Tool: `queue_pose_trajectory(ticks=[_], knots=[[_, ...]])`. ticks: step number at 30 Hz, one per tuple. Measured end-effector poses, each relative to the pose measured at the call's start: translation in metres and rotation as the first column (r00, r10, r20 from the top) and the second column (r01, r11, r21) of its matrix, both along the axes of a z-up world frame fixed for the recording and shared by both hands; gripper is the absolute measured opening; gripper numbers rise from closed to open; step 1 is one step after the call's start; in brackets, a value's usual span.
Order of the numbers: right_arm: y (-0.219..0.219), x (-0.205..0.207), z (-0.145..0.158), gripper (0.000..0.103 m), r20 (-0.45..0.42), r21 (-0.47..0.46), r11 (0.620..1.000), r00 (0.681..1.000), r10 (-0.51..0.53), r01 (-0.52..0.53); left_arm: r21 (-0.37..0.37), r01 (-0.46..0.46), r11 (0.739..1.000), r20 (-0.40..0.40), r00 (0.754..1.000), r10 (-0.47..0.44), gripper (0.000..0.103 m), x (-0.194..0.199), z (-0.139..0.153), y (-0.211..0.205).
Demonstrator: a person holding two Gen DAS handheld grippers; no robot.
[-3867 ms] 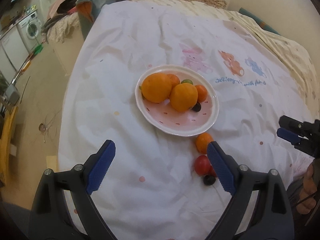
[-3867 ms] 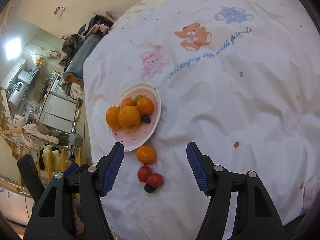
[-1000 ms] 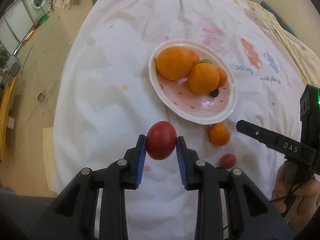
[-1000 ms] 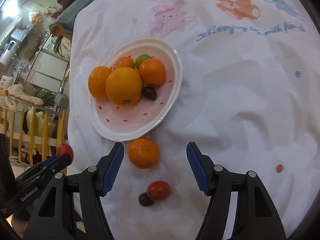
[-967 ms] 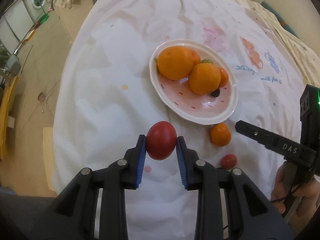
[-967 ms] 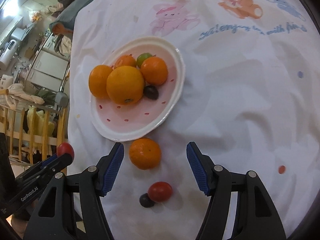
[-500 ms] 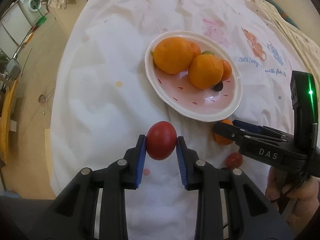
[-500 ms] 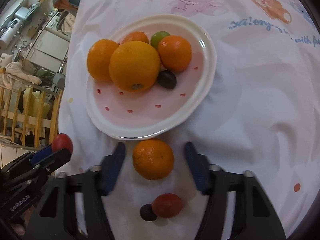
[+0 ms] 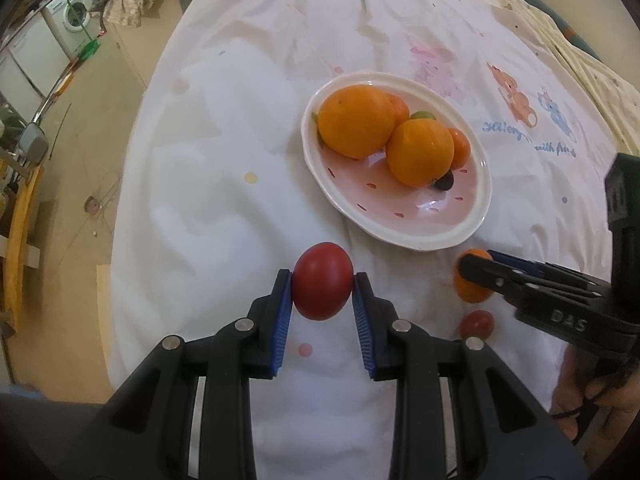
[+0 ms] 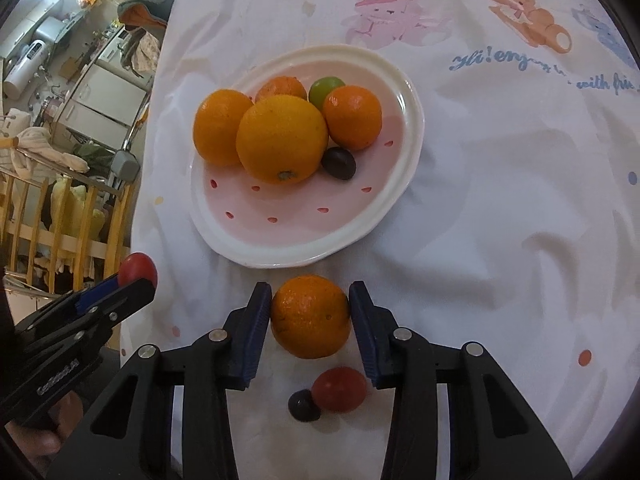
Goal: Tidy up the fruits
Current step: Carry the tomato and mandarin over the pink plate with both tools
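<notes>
My left gripper [image 9: 323,286] is shut on a red tomato [image 9: 323,286] and holds it above the sheet, just short of the near rim of the pink plate [image 9: 460,236]. The tomato also shows in the right wrist view [image 10: 138,268]. My right gripper [image 10: 310,314] has closed its pads against both sides of a small orange [image 10: 310,316] that sits on the sheet just in front of the plate [image 10: 404,184]. The plate holds several oranges, a green fruit [image 10: 326,89] and a dark plum [image 10: 339,163].
A second red tomato [image 10: 339,389] and a dark plum [image 10: 303,405] lie on the white bed sheet [image 10: 500,220] under my right gripper. The bed's left edge drops to the floor [image 9: 72,184]. A wooden crib [image 10: 60,216] stands beside it.
My right gripper has moved forward and closed its jaws onto the small orange. My left gripper has kept its hold on the tomato and drifted closer to the plate.
</notes>
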State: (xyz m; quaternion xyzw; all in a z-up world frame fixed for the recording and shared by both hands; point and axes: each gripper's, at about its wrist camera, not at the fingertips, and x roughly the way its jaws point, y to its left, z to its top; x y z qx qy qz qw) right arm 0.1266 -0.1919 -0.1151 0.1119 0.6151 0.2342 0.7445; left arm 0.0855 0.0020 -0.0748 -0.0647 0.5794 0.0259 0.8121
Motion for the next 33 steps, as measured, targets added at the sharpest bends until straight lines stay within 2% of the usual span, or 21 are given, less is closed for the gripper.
queue_pose_trajectory(ticks=[7, 11, 15, 19, 26, 33], knots=[[-0.015, -0.018, 0.016, 0.042, 0.026, 0.017, 1.0, 0.999, -0.021, 0.02, 0.004, -0.016, 1.0, 0.027, 1.0, 0.016, 0.026, -0.006, 0.003, 0.004], [-0.024, -0.027, 0.032, 0.042, 0.051, 0.034, 0.999, 0.998, -0.038, 0.036, -0.05, -0.027, 0.998, 0.095, 0.995, 0.032, 0.026, -0.013, 0.015, 0.009], [-0.036, -0.038, 0.044, 0.042, 0.066, 0.063, 0.996, 0.995, -0.073, 0.069, 0.019, -0.008, 1.0, 0.176, 0.984, 0.005, 0.026, -0.022, 0.03, 0.006], [-0.048, -0.05, 0.054, 0.042, 0.076, 0.084, 0.991, 0.991, -0.108, 0.101, 0.052, 0.007, 0.999, 0.185, 0.983, -0.016, 0.026, -0.029, 0.033, 0.003], [-0.065, -0.065, 0.074, 0.042, 0.105, 0.135, 0.98, 0.982, -0.16, 0.145, 0.063, 0.009, 0.998, 0.227, 0.974, -0.023, 0.026, -0.041, 0.053, 0.003], [-0.08, -0.073, 0.1, 0.042, 0.18, 0.177, 0.969, 0.962, -0.205, 0.174, 0.06, 0.009, 0.998, 0.264, 0.964, -0.024, 0.026, -0.042, 0.077, 0.002]])
